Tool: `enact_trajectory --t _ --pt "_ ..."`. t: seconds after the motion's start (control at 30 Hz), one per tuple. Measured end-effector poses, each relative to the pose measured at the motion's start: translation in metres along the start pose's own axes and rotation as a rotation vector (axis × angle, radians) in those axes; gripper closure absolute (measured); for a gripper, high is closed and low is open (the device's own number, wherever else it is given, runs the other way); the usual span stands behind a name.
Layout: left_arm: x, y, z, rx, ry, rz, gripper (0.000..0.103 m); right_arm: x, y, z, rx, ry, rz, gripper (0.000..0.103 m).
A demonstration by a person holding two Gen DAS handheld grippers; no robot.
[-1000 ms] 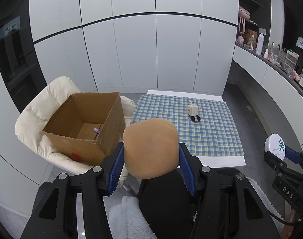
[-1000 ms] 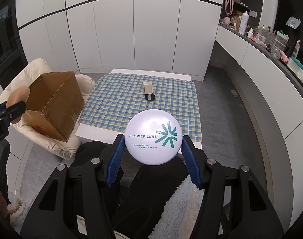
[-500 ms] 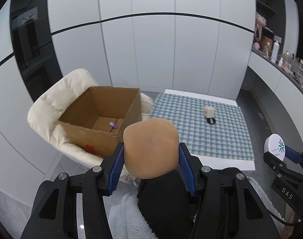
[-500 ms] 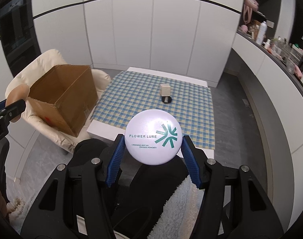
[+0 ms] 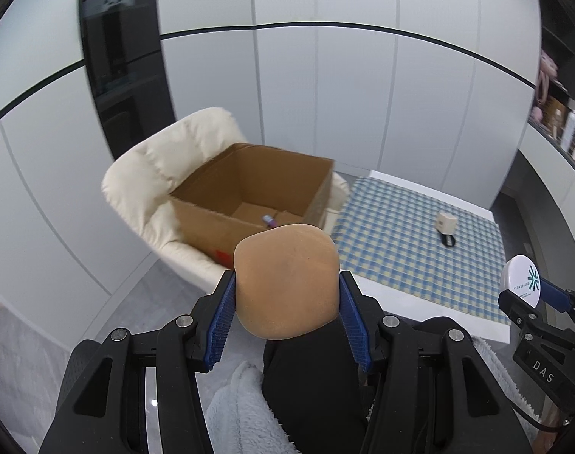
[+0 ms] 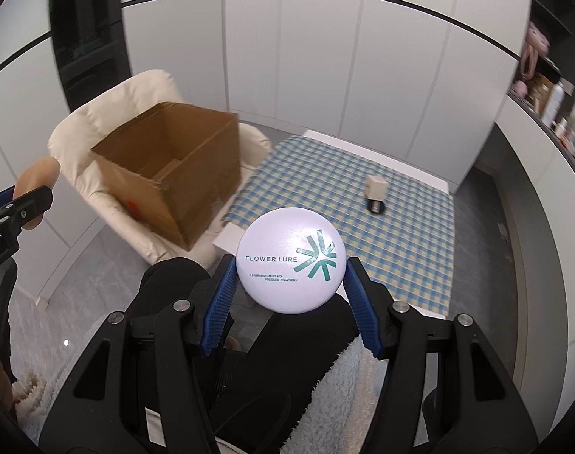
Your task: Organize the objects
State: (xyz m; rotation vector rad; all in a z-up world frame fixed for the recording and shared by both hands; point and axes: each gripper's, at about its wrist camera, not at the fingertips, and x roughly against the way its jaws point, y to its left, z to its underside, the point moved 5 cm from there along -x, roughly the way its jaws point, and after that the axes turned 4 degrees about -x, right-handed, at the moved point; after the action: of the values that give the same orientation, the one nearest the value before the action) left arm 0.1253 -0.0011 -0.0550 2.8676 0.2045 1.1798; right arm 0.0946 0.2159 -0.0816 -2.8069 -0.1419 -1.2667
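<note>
The left gripper (image 5: 287,295) is clamped on a tan cosmetic sponge (image 5: 286,279), its blue pads pressing on both sides, and the right gripper (image 6: 290,276) likewise holds a white round compact (image 6: 290,260) printed "FLOWER LURE" with a teal star mark. Over the last second both views have swung toward the cardboard box (image 5: 249,196): it sat off to the left before and now lies nearly straight ahead of the left gripper, while the checked tablecloth (image 5: 412,234) has slid off to the right. I read that as both hands carrying their loads from the table toward the box, so the drop-off is the step in hand, with neither item yet over the opening. The sponge is rounded, matte and soft-looking, bulging a little above the pads, so it should give under the grip; the compact is a smooth, glossy disc held by its edge and could slip if the grip eases. The box stands open on a cream padded chair (image 5: 162,174), with one small purple-capped item (image 5: 269,221) already on its floor. A small beige cube (image 5: 446,223) and a small black item (image 5: 448,241) just beside it are on the cloth, waiting.
</note>
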Motion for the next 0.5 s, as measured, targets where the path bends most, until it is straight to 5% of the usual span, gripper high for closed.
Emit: enact_trajectory --t 0.5 --pt "0.002 0.077 0.027 0.15 0.048 -0.143 0.05 -0.021 0.086 -0.004 0.167 0.028 -0.135 0.043"
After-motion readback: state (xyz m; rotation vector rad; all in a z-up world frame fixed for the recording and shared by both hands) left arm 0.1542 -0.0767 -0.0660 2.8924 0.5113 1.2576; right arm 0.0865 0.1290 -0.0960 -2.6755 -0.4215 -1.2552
